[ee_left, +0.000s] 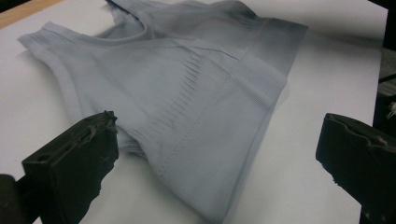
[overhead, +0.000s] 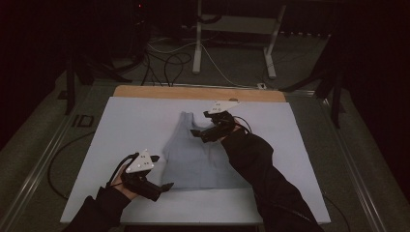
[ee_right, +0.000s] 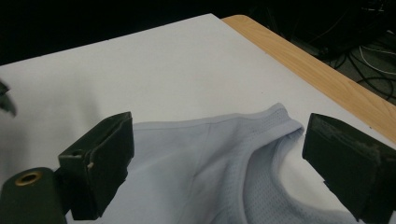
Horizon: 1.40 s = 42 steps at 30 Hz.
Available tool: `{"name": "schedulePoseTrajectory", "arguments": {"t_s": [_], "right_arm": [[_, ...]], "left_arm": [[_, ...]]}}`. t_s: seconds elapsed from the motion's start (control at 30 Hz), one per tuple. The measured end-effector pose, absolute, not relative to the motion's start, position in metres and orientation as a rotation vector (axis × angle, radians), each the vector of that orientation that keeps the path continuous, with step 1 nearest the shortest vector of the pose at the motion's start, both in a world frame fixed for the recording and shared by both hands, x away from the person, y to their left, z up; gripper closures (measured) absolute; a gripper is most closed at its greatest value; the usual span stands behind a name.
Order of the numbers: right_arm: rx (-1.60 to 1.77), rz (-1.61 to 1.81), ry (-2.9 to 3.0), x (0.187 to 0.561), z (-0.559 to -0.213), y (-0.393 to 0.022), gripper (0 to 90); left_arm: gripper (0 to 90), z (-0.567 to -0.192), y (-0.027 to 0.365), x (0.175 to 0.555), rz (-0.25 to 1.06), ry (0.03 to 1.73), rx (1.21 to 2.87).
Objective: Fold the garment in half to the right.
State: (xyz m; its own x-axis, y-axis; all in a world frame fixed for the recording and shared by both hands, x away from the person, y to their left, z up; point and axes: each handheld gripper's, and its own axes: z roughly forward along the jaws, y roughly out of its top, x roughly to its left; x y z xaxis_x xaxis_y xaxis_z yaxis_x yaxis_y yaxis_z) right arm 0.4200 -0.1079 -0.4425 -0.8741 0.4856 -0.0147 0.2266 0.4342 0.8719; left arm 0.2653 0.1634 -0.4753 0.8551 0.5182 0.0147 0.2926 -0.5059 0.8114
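The pale grey ribbed fabric tank top (overhead: 198,157) lies flat mid-table, both claws wide and empty: left claw (overhead: 162,186) at its near-left hem corner, right claw (overhead: 199,131) over the far strap. A shallow pinch could catch one layer only, and uneven pulls would bunch the thin cloth.

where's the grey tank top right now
In the high view the grey tank top lies flat mid-table on the white sheet, between the left gripper and the right gripper.
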Motion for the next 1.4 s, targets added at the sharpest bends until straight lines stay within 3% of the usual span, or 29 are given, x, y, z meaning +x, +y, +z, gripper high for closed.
{"name": "schedulePoseTrajectory", "arguments": {"t_s": [0.53, 1.2, 1.4], "right_arm": [[0.627, 1.342, 2.472, 0.453, -0.454, -0.073, 9.1], [0.642, 1.234, 2.528, 0.500, -0.475, -0.044, 9.1], [0.689, 1.182, 2.548, 0.516, -0.483, -0.038, 10.7]], "left_arm": [[0.5, -0.496, 0.143, 0.272, 0.340, 0.676, 2.178], [0.7, -0.514, 0.147, 0.273, 0.305, 0.815, 2.315], [7.9, -0.520, 0.149, 0.271, 0.277, 0.815, 2.369]]}}
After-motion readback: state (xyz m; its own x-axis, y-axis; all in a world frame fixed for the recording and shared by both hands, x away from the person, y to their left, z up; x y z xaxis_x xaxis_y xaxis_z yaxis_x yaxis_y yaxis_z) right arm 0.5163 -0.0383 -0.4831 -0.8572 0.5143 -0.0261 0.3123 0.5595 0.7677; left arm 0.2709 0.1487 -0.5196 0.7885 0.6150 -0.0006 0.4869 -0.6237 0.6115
